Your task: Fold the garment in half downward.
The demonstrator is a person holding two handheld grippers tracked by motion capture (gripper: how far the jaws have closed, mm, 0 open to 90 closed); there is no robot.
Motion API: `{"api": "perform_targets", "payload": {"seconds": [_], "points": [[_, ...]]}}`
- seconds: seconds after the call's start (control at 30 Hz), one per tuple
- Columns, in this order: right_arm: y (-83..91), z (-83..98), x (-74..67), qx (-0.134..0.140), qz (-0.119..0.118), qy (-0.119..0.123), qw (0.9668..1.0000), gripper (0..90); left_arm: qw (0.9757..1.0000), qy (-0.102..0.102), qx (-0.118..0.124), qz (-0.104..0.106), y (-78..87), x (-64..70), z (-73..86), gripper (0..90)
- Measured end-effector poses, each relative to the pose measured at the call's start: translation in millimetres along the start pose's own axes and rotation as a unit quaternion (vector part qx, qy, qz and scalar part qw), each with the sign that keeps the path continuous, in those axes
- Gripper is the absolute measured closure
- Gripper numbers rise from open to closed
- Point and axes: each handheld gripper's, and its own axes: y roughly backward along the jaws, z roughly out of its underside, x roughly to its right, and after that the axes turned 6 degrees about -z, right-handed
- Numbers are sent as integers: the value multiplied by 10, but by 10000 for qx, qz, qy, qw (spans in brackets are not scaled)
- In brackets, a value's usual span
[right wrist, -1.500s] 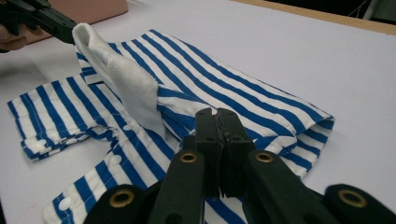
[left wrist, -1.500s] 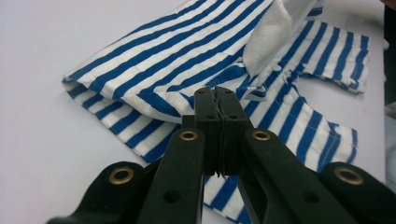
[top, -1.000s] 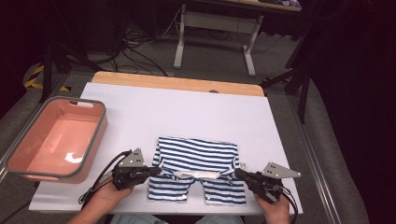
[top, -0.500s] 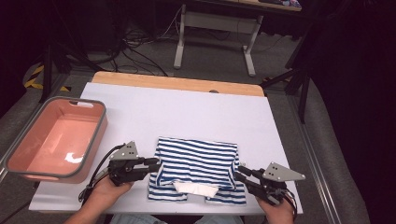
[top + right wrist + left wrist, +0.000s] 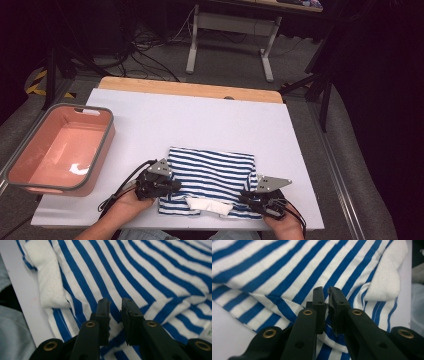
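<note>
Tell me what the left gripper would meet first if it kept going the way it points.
The blue-and-white striped shirt: the left gripper already lies over its folded edge, jaws nearly together, aimed across the stripes. Farther along is the white collar; depth is hard to judge.

High view: you look forward and down over the table [image 5: 200,120] from above your side | left gripper view: close over the shirt [image 5: 287,270], along its jaws | right gripper view: equally close | all three share the shirt's white collar [image 5: 47,282].
</note>
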Motion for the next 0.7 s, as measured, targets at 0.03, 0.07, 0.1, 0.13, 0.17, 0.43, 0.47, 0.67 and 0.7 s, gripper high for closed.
{"api": "perform_targets", "payload": {"seconds": [0.03, 0.07, 0.1, 0.13, 0.17, 0.43, 0.47, 0.67, 0.7], "points": [[12, 30, 0, 52, -9, -8, 10000, 761, 10000, -13, 41, 36, -1, -4, 8, 835], [23, 38, 0, 47, -11, -22, 10000, 757, 9999, 38, 4, 94, 4, -12, 12, 835], [35, 43, -3, -3, 28, -23, 10000, 753, 9999, 81, -23, 125, 8, -14, 15, 834], [40, 47, -6, -20, 48, -15, 10000, 751, 9999, 66, -18, 156, 7, -12, 22, 835], [43, 59, -8, -7, 55, -14, 10000, 751, 9999, 54, -2, 163, 6, 0, 29, 833], [43, 60, 9, 52, -25, -100, 9999, 722, 9998, 52, -34, 185, 6, 14, 18, 812], [47, 54, 17, 80, -81, -144, 9998, 709, 9998, 42, -8, 200, 3, 11, 12, 799], [112, -16, 73, 380, -159, -325, 9986, 607, 9996, 125, 239, 73, 67, -33, -54, 701], [121, -32, 87, 428, -177, -346, 9983, 587, 9994, 185, 280, 55, 84, -44, -65, 686]]}}
